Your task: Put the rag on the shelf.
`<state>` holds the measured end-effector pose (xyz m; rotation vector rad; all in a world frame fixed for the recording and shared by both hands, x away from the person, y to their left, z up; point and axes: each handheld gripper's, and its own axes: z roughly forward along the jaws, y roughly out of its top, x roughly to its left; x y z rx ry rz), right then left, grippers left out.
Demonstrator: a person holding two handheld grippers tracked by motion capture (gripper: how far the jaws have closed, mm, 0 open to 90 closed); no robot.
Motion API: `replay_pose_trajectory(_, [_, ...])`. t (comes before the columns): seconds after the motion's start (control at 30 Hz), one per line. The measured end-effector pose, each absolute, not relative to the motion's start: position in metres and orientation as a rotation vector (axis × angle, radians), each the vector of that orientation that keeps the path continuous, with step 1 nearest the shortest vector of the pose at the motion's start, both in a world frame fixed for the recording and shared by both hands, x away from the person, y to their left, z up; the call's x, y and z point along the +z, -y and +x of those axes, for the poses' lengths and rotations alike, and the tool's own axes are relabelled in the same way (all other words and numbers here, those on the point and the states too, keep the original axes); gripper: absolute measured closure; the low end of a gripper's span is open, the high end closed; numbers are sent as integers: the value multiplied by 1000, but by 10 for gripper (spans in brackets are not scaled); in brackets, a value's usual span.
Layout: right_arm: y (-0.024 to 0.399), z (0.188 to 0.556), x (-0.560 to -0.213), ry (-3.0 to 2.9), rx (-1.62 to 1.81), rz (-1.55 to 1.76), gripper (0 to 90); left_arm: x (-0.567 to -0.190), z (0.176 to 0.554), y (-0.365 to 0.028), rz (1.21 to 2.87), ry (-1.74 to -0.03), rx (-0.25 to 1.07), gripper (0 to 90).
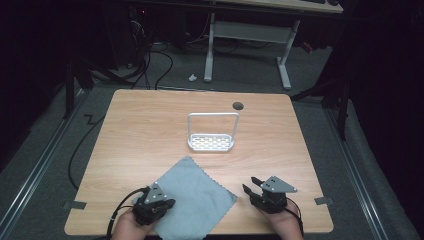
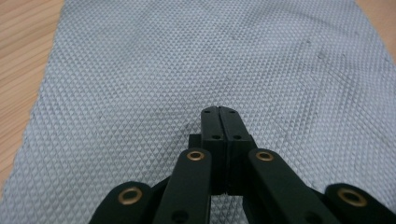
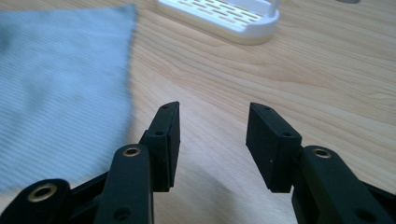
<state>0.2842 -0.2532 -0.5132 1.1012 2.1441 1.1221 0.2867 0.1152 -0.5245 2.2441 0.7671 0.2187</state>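
A grey-blue textured cloth [image 1: 192, 192] lies flat near the front edge of the wooden table [image 1: 145, 125], one corner pointing away from me. My left gripper [image 1: 169, 203] sits over the cloth's near left part; in the left gripper view its jaws [image 2: 219, 112] are pressed together just above the cloth [image 2: 187, 70], with no fold seen between them. My right gripper [image 1: 251, 186] rests to the right of the cloth, open over bare wood [image 3: 212, 112], with the cloth's edge [image 3: 60, 93] to its left.
A small white slotted rack [image 1: 211, 142] with a tall wire handle stands at the table's middle; in the right gripper view the rack [image 3: 224, 18] lies ahead. A dark round hole [image 1: 238, 105] sits near the far edge. Beyond the table stands a white-legged desk [image 1: 282, 55].
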Motion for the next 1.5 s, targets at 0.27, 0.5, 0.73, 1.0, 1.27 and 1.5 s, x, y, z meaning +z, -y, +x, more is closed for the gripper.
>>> replay_pose_trajectory(0.27, [212,261,-512,-2328,1165,956,793,-522,294,-151,2179,-872,293,846])
replay_pose_trajectory(0.5, [191,258,-523,-2491,1058,911,900,-526,295,-167,2195,-900,305,880])
replay_pose_trajectory(0.73, [199,280,-527,-2440,1013,1006,900,-524,283,-153,2251,-818,277,882])
replay_pose_trajectory(1.0, [213,311,-526,-2311,966,1090,860,-521,271,-126,2279,-725,275,846])
replay_pose_trajectory(1.27, [206,262,-520,-2469,1022,926,900,-522,308,-127,2204,-809,303,844])
replay_pose_trajectory(1.5, [212,274,-525,-2427,948,978,900,-526,288,-114,2250,-713,242,870])
